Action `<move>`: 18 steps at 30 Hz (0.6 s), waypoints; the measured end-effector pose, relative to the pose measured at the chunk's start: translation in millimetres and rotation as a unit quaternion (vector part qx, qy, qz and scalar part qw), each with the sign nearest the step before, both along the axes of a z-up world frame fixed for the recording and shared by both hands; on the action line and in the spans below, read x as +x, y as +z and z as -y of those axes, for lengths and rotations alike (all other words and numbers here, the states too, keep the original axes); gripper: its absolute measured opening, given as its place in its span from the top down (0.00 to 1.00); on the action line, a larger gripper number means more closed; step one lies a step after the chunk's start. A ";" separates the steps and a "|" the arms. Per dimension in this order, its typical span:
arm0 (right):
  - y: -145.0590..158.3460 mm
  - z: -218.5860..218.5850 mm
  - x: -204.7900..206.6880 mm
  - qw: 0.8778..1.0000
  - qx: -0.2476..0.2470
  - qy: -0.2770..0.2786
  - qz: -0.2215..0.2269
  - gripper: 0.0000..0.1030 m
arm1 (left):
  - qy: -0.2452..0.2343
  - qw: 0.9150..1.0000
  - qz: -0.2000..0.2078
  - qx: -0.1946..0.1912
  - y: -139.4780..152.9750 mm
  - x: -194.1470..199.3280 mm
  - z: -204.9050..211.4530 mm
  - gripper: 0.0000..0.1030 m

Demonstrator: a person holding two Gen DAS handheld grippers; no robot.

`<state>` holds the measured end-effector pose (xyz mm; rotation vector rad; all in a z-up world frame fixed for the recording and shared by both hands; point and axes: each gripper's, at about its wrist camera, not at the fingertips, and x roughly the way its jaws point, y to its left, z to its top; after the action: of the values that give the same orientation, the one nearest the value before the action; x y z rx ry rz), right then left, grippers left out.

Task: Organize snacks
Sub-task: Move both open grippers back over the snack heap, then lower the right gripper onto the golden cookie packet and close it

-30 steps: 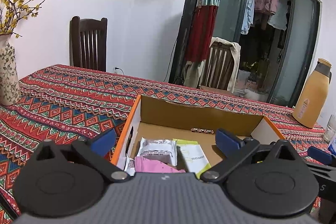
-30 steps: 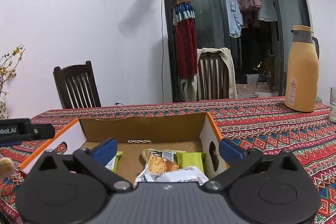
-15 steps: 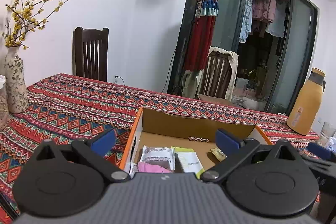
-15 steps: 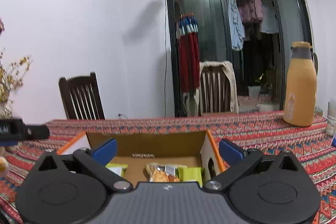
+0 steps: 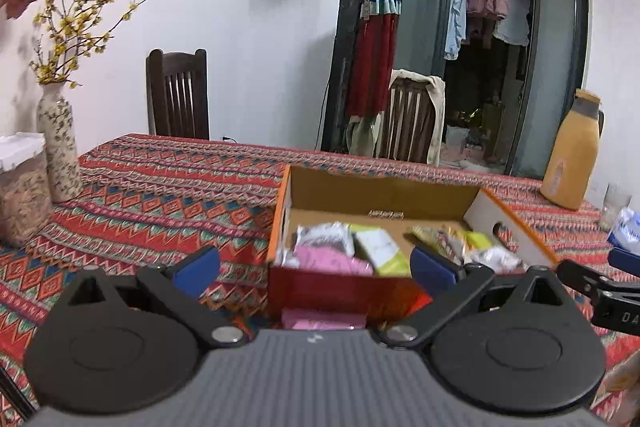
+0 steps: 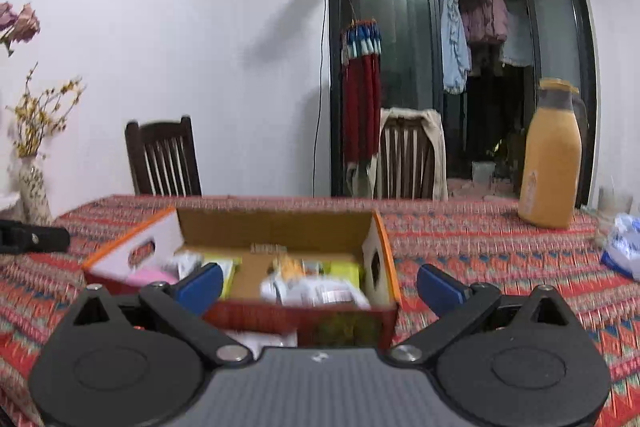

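I hold my left gripper [image 5: 314, 265] and right gripper [image 6: 320, 285] spread wide, empty, just short of the orange-rimmed cardboard box [image 5: 384, 187]; crinkly snack packets [image 5: 332, 251] lie inside it.

vase [image 5: 58, 143] left; thermos [image 6: 550, 157] right; chair [image 5: 178, 95] behind

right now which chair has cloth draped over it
The chair by the glass door; a beige cloth hangs over its back. The dark chair against the white wall is bare.
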<state>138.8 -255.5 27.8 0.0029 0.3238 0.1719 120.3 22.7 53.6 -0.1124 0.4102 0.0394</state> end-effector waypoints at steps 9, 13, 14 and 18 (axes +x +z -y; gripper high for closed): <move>-47.8 20.4 -26.4 0.996 -0.021 -0.025 -0.078 0.00 | 0.001 0.999 -0.036 0.010 -45.7 -5.3 -5.8 0.00; -57.4 25.8 -27.4 0.995 -0.022 -0.030 -0.097 0.00 | 0.009 0.999 -0.054 0.002 -55.4 0.7 -10.0 0.00; -59.3 25.6 -27.0 0.994 -0.022 -0.026 -0.100 0.00 | 0.008 0.999 -0.053 -0.001 -55.5 0.2 -11.2 0.00; -63.4 24.1 -11.5 0.989 -0.036 -0.009 -0.144 0.00 | 0.006 0.999 -0.050 -0.006 -57.3 -1.2 -12.4 0.00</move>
<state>127.3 -279.6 -35.6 -0.0422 0.6175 0.1418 119.1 35.1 -3.7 -0.1246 0.5101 0.0542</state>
